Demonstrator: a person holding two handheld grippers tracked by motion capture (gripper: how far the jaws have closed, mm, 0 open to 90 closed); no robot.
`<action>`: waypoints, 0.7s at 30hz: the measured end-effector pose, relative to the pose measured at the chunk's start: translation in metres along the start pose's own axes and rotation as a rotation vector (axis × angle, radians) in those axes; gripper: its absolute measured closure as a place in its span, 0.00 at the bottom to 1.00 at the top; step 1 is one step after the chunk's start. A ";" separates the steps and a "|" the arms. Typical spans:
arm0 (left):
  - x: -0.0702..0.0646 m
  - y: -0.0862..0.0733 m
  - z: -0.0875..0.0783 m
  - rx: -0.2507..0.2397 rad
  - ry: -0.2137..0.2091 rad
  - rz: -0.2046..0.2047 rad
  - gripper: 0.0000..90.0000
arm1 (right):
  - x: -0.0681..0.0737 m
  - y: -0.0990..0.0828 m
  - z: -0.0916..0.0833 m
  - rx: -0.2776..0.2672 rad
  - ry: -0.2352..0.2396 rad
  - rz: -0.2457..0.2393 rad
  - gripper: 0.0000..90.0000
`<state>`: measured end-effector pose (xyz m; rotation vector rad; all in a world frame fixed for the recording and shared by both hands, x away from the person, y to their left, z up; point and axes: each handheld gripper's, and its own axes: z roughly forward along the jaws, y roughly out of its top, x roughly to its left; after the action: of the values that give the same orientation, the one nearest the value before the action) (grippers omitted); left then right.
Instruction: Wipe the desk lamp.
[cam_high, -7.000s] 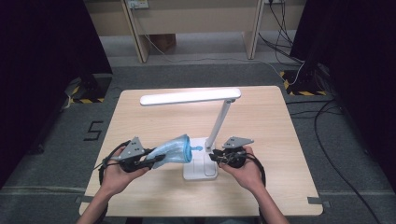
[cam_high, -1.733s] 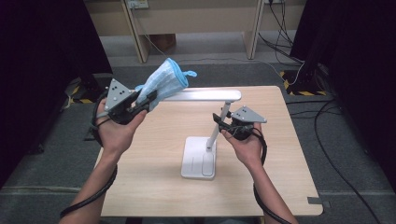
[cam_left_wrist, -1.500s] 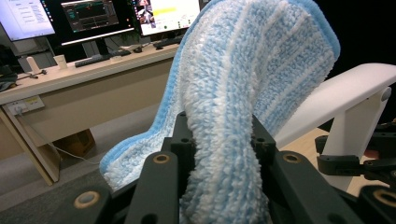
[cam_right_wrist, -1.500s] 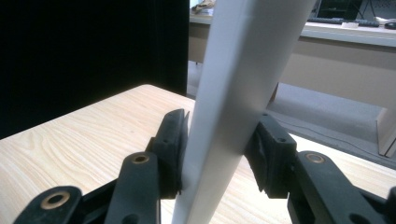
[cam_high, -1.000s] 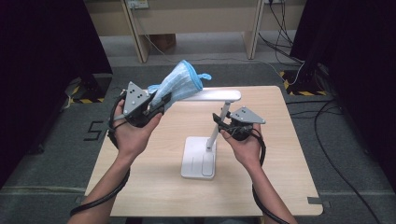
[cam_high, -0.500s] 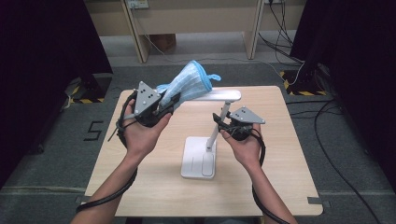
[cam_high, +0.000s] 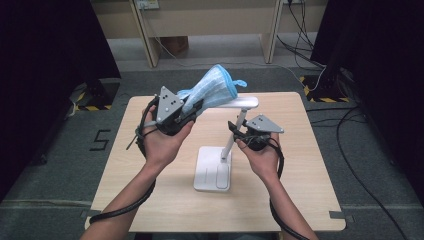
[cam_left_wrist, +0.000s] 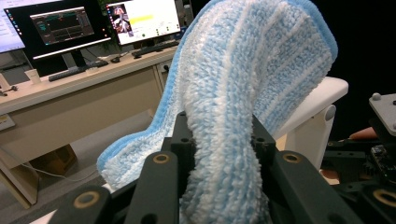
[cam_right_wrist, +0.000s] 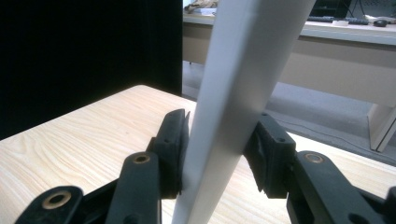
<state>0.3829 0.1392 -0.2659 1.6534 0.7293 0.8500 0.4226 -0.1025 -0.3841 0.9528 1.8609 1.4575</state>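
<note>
Overhead, the left gripper (cam_high: 192, 107) is raised above the far left part of the table (cam_high: 300, 195), clenched on a fluffy blue-and-white striped cloth (cam_high: 212, 89); the cloth rises from the jaws and bulges over the left end of the desk lamp's flat head (cam_high: 246, 102), hiding that end; the right gripper (cam_high: 236, 130) grasps the lamp's slanted white arm (cam_high: 234, 137) a little below the head, while the lamp's square base (cam_high: 213, 169) sits flat on the wood near the table's middle; both forearms come in from the near edge, the left one trailing a black cable (cam_high: 125, 207). From the left gripper view, the two black jaws press on a bunched fold of the cloth (cam_left_wrist: 243, 84), which swells upward and drapes to the left; the lamp head (cam_left_wrist: 322, 91) shows as a white bar just behind the cloth on the right, and whether the two touch cannot be told; a desk with lit monitors (cam_left_wrist: 65, 25) stands well beyond. From the right gripper view, the jaws close on the lamp arm (cam_right_wrist: 238, 93) from either side, the white bar leaning up and to the right between the pads (cam_right_wrist: 173, 140); the pale wooden table (cam_right_wrist: 70, 140) lies below, with a long beige desk (cam_right_wrist: 336, 60) farther off.
</note>
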 end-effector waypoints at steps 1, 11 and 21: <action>-0.001 0.000 0.001 -0.003 -0.001 -0.001 0.79 | 0.000 0.000 0.000 -0.001 -0.001 0.000 0.66; -0.011 0.001 0.007 -0.008 -0.014 0.016 0.78 | 0.000 0.000 0.000 -0.001 -0.008 -0.004 0.66; -0.019 0.005 0.013 -0.004 -0.031 0.028 0.78 | 0.001 0.000 0.000 0.001 -0.011 -0.001 0.66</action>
<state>0.3833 0.1156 -0.2662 1.6731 0.6847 0.8434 0.4218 -0.1021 -0.3843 0.9584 1.8542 1.4475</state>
